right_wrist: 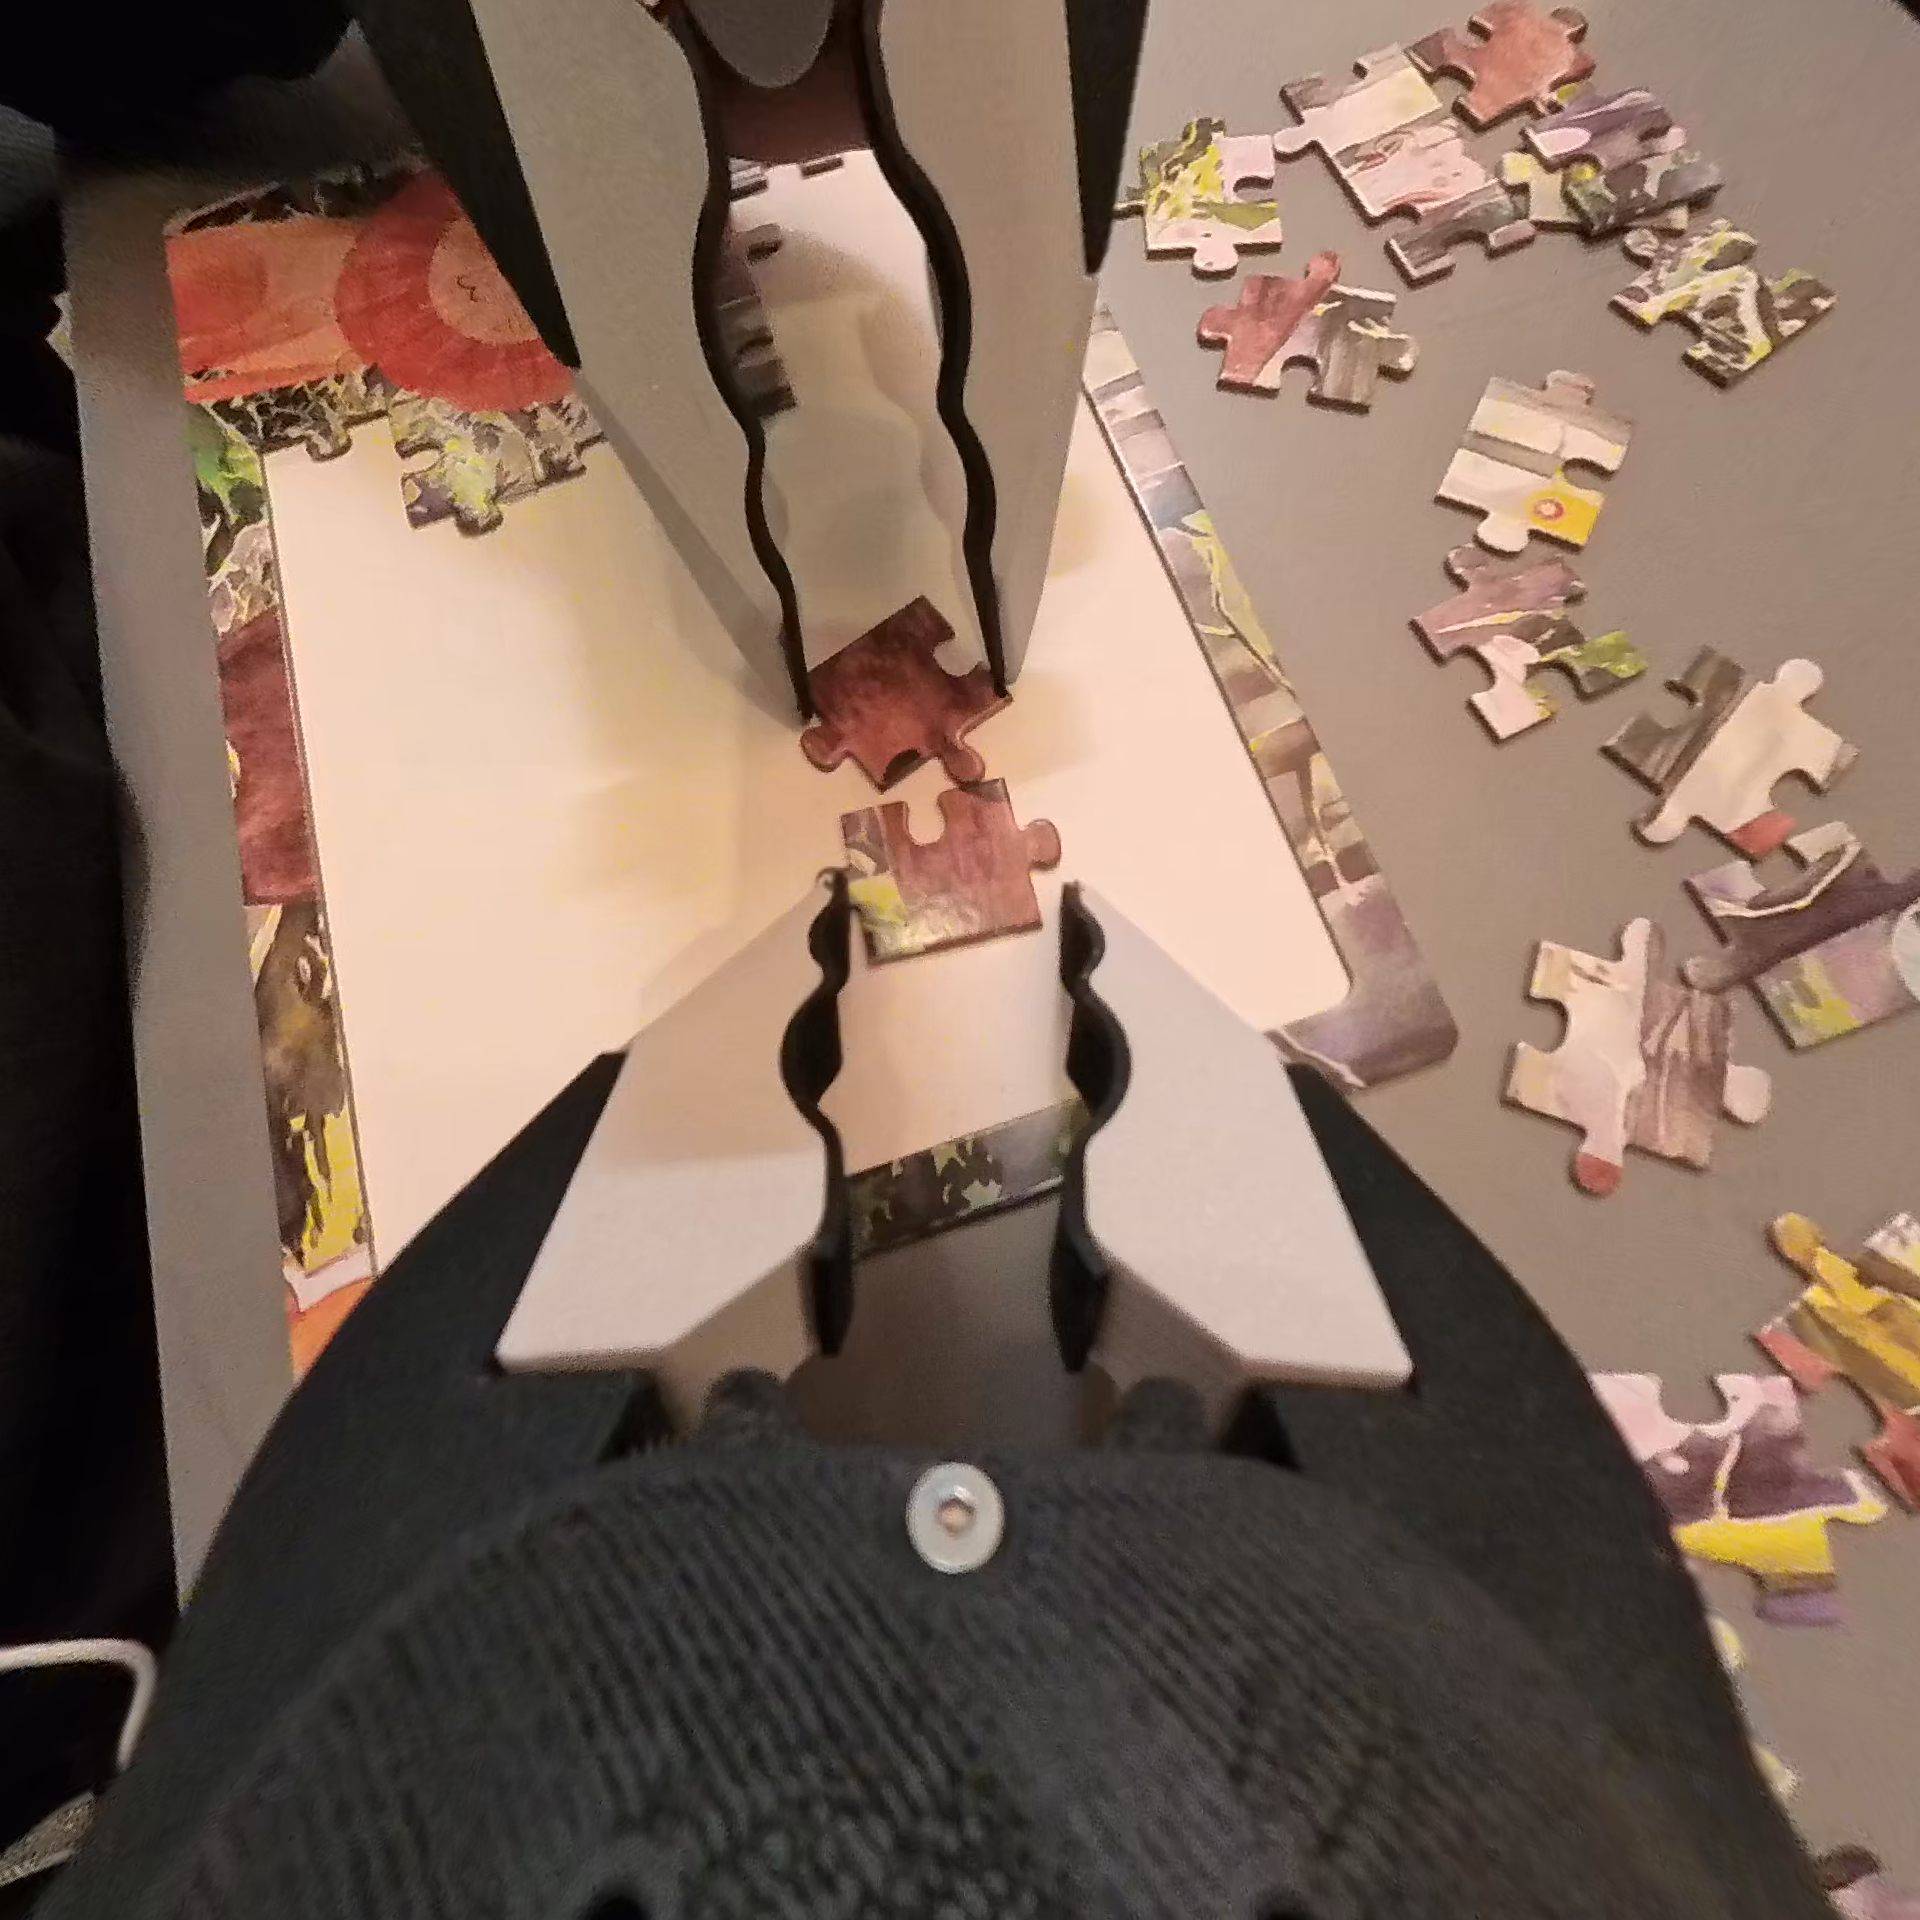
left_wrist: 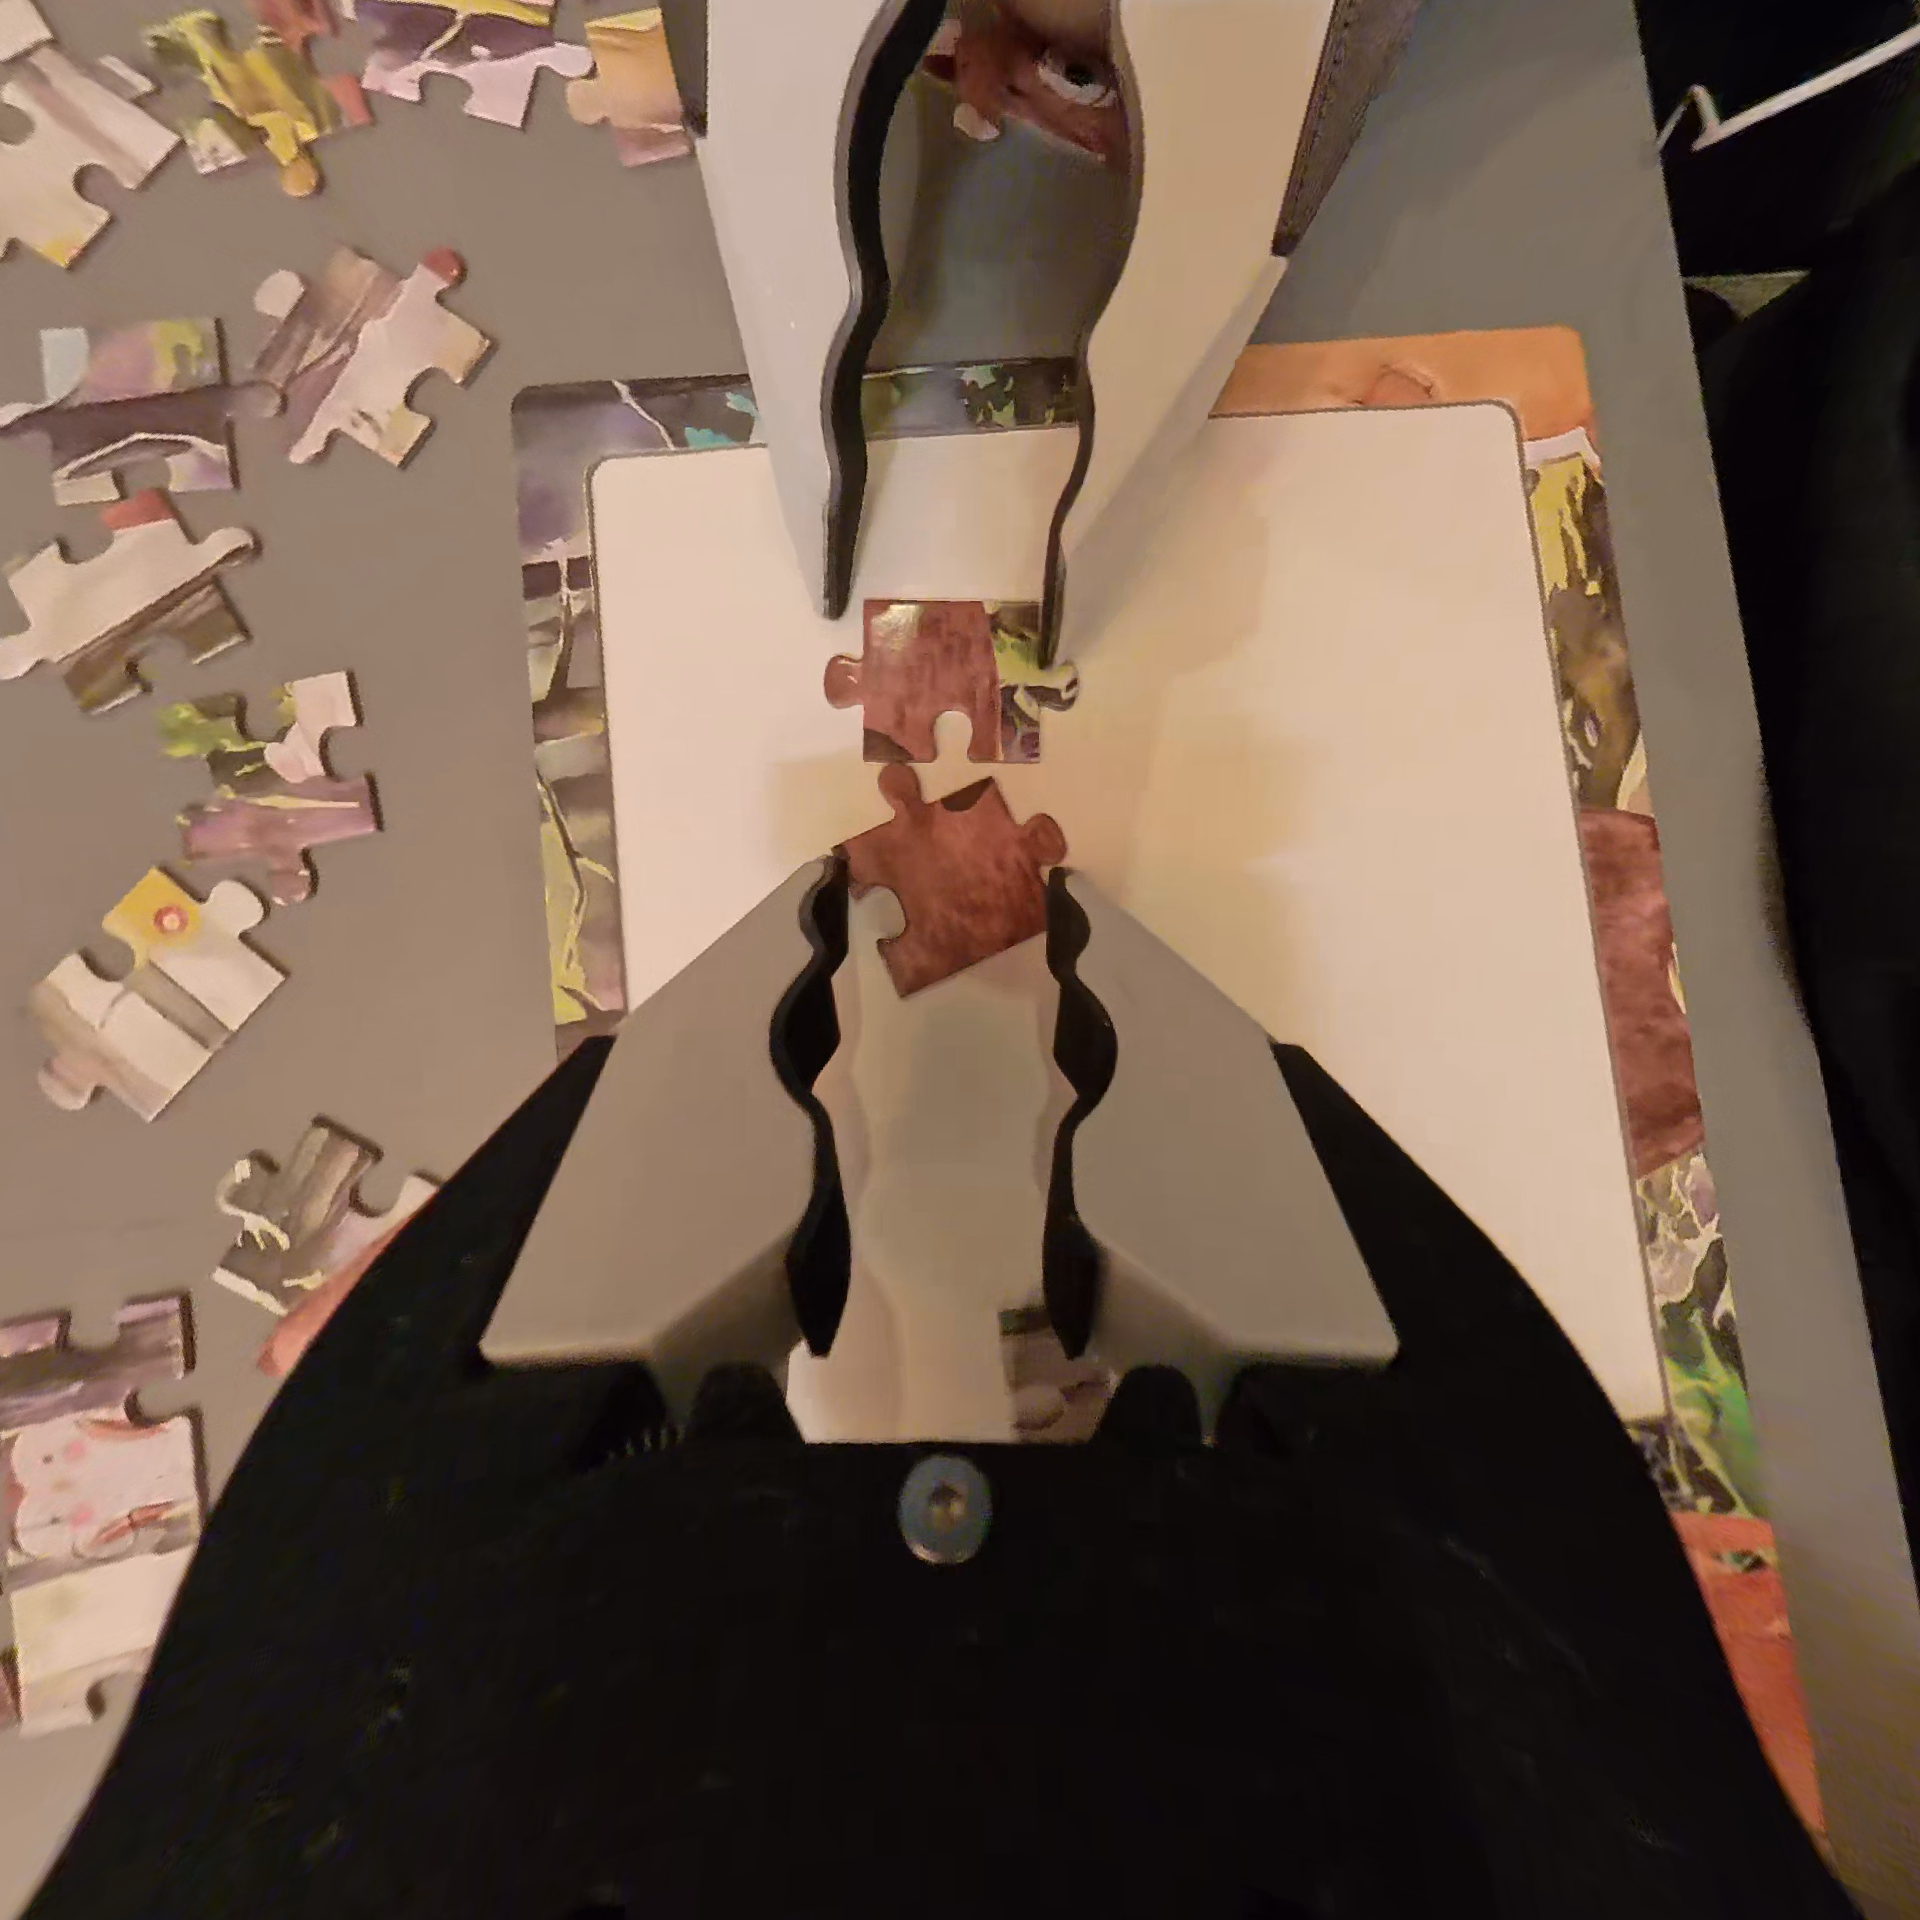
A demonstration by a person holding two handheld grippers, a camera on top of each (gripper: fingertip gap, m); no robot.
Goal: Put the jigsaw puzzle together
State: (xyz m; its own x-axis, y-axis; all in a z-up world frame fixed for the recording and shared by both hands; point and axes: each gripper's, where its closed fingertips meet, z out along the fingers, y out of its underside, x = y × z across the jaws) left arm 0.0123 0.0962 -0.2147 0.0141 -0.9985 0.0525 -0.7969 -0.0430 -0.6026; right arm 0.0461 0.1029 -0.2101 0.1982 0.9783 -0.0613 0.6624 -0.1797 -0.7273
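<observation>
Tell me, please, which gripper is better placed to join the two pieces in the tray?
Left, probably: the left gripper brackets the tilted brown piece, whose knob nearly meets the socket of the brown-green piece.

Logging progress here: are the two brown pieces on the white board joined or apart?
Apart. The plain brown piece sits tilted, its knob just short of the brown-and-green piece, with white board showing between them.

Left gripper held low, pointed forward, fingers spread moderately; tips set at either side of brown piece, firm clamp not confirmed. Right gripper opposed head-on, tips of both grippers brought near, not touching. Right fingers likewise parted; left fingertip seen at edge of second piece, right fingertip kept clear of it.
</observation>
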